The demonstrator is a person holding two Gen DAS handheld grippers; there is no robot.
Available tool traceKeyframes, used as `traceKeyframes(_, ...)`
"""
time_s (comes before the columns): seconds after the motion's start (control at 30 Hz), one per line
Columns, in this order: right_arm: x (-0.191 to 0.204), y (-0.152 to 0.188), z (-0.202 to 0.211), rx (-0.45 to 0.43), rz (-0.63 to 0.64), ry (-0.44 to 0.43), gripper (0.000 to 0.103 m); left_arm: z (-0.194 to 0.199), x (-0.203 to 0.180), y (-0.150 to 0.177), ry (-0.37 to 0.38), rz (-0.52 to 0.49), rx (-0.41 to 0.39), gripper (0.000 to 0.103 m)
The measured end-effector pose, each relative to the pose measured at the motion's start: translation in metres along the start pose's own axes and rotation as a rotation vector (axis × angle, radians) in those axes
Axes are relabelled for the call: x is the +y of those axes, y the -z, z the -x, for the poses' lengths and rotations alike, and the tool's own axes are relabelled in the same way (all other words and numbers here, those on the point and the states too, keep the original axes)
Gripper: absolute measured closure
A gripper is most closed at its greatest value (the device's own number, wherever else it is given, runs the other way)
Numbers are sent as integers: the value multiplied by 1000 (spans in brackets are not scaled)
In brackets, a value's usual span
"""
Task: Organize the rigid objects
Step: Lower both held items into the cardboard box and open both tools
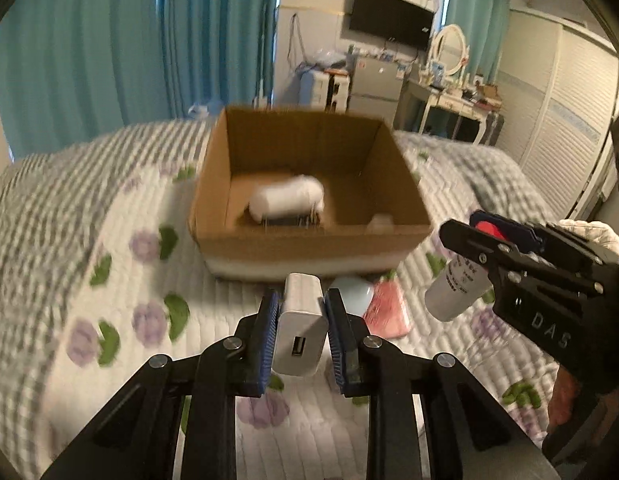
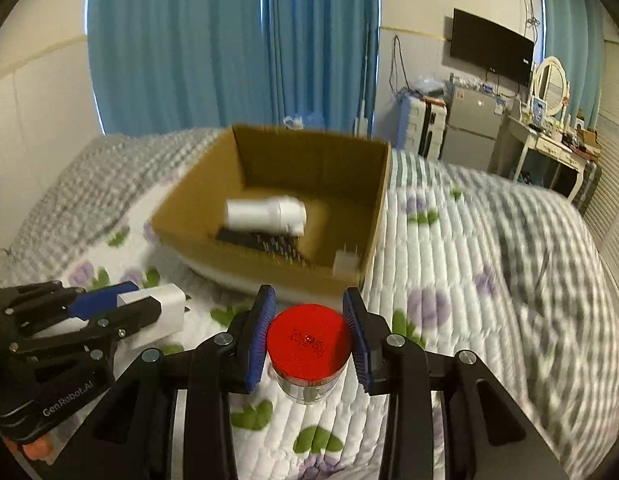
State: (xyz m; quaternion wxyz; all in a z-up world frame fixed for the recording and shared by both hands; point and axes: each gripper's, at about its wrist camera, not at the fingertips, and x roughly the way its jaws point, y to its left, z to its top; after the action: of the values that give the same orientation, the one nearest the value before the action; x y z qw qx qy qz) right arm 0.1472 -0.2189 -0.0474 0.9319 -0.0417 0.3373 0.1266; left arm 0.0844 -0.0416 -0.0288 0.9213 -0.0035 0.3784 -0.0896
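My left gripper (image 1: 301, 300) is shut on a white USB charger (image 1: 301, 328) and holds it above the bed, in front of the cardboard box (image 1: 309, 248). My right gripper (image 2: 309, 300) is shut on a red-lidded bottle (image 2: 309, 346), just short of the box (image 2: 269, 268). In the left wrist view the right gripper (image 1: 469, 224) holds that bottle (image 1: 457, 288) at the right. In the right wrist view the left gripper (image 2: 149, 296) holds the charger (image 2: 165, 312) at the left. Inside the box lie a white bottle (image 1: 287, 196), a dark comb-like item (image 2: 265, 246) and a small white object (image 2: 345, 262).
A pale blue round object (image 1: 351, 294) and a pink flat item (image 1: 387, 312) lie on the quilt (image 1: 109, 240) in front of the box. Blue curtains (image 2: 229, 40) hang behind the bed. A fridge, dressing table and wall TV stand at the far right.
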Motion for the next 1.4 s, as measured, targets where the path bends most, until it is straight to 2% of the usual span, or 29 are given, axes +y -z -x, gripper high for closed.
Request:
traceKeyframes(0.1, -3, -25, 11, -36, 5, -19, 68, 9, -2, -26, 11, -7, -43, 79)
traceKeyframes(0.23, -7, -61, 15, -78, 8, -60, 68, 7, -4, -61, -17, -25, -94, 79)
traceKeyframes(0.4, -10, -92, 4, -108, 17, -65, 68, -23, 5, -100, -19, -24, -118, 79)
traceKeyframes(0.53, -15, -108, -20, -102, 31, -55, 68, -66, 15, -118, -11, -21, -79, 79)
traceKeyframes(0.77, -29, -108, -68, -61, 30, -49, 68, -123, 30, -125, -41, -23, -37, 79)
traceKeyframes(1.0, -44, -97, -97, -15, -9, -81, 68, -144, 32, -118, -40, -20, 9, 79)
traceKeyframes(1.07, -44, -97, -99, -11, -12, -84, 68, -139, 29, -119, -41, -38, -17, 75)
traceKeyframes(1.17, -42, -99, -95, -14, -8, -82, 68, -132, 31, -125, -32, -23, -14, 32)
traceKeyframes(1.4, -31, -105, -84, -26, 14, -68, 68, -102, 40, -130, -40, 1, -31, 32)
